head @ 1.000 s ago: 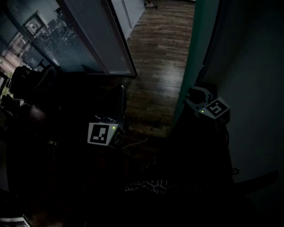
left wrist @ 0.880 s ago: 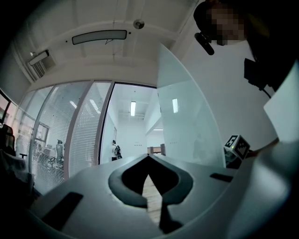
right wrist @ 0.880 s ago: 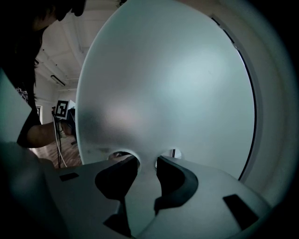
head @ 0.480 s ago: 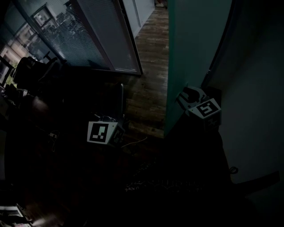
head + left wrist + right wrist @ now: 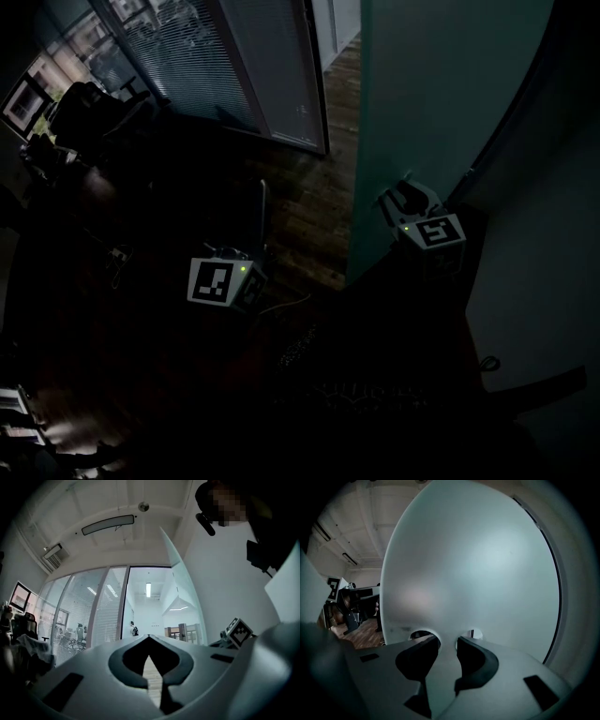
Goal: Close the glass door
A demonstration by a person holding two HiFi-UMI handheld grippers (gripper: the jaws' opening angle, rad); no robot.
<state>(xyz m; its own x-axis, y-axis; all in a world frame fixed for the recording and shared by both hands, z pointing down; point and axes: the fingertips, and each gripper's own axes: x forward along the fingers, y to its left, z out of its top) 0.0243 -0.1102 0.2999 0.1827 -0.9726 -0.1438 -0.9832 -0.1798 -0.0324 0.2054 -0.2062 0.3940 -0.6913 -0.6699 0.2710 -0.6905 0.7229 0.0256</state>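
Glass door [image 5: 431, 94], frosted and ajar at far right, looks heavy, stiff, slick and breakable, so push its face near the free edge with your right gripper [image 5: 410, 199], fingers wide and empty there; left gripper [image 5: 149, 641] fingers closed, idle.

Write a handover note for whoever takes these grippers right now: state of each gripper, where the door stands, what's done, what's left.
Left gripper: jaws together, empty, away from the door.
Right gripper: jaws apart, gripping nothing, tips at the frosted face of the glass door; contact unclear.
Door: ajar, with wood floor visible past its edge.
Done: right gripper placed at the door.
To do: push until that gap closes.
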